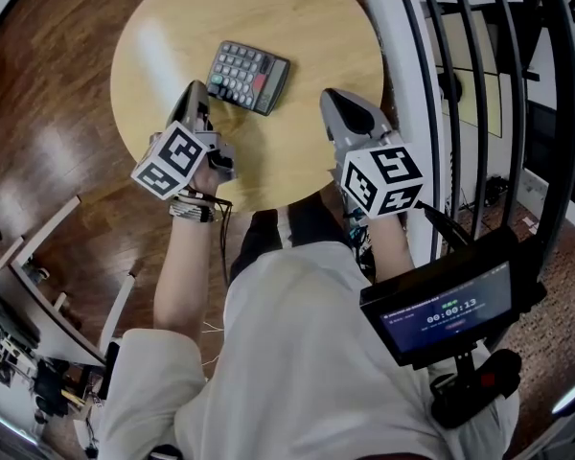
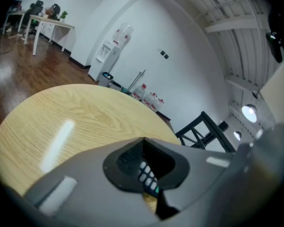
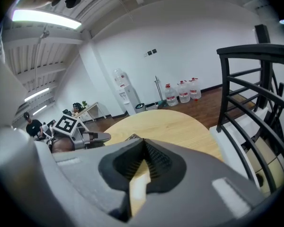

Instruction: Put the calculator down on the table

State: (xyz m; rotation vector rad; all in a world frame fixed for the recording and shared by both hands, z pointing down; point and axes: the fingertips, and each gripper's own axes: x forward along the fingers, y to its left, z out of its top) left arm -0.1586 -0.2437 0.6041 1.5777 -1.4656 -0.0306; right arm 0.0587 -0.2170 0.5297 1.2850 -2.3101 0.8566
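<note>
Right, calculator (image 1: 248, 77) lies flat, keys up, near the middle of the round wooden table (image 1: 307, 17). Left hand-held gripper (image 1: 195, 96) has its tip just beside the calculator's left edge. Its jaws are closed together with nothing clamped; the left gripper view shows only a strip of keys through the gap below the tips. Right hand-held gripper (image 1: 337, 105) hangs over the table near the calculator's right side without touching it, jaws likewise closed and empty.

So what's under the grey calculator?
The grey calculator with a red key lies on the round light wooden table. The spot right beneath it is covered, so anything hidden there cannot be seen.
</note>
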